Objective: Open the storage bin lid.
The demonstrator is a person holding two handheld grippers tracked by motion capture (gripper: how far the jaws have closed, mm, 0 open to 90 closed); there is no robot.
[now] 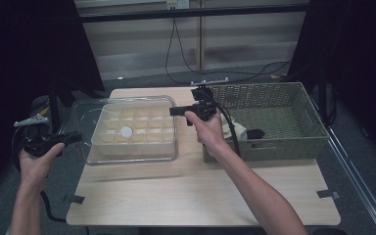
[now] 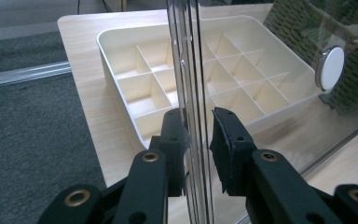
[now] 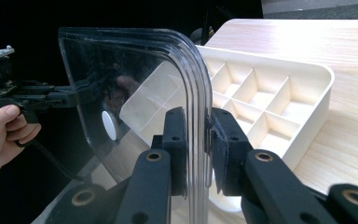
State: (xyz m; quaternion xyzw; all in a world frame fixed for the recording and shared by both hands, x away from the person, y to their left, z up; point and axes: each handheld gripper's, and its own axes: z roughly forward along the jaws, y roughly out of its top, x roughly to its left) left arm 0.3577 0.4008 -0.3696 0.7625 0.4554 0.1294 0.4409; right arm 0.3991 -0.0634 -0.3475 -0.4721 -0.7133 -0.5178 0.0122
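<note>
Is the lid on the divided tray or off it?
Off: both grippers hold the clear lid by opposite edges above the tray, not seated on it.

Laboratory recording station. A pale wooden desk [image 1: 200, 196] stands on grey carpet [image 1: 357, 147], enclosed by black curtains [image 1: 24, 49]; black tape [image 1: 329, 194] marks its edges, cables [image 1: 176, 54] hang from a wall outlet [image 1: 177, 4], and a metal floor rail [image 1: 357, 171] runs alongside, indicating a data-collection set-up, not a home.

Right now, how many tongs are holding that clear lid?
2. The left tongs grip the lid at its left edge; the right tongs grip its right edge, above the tray.
</note>
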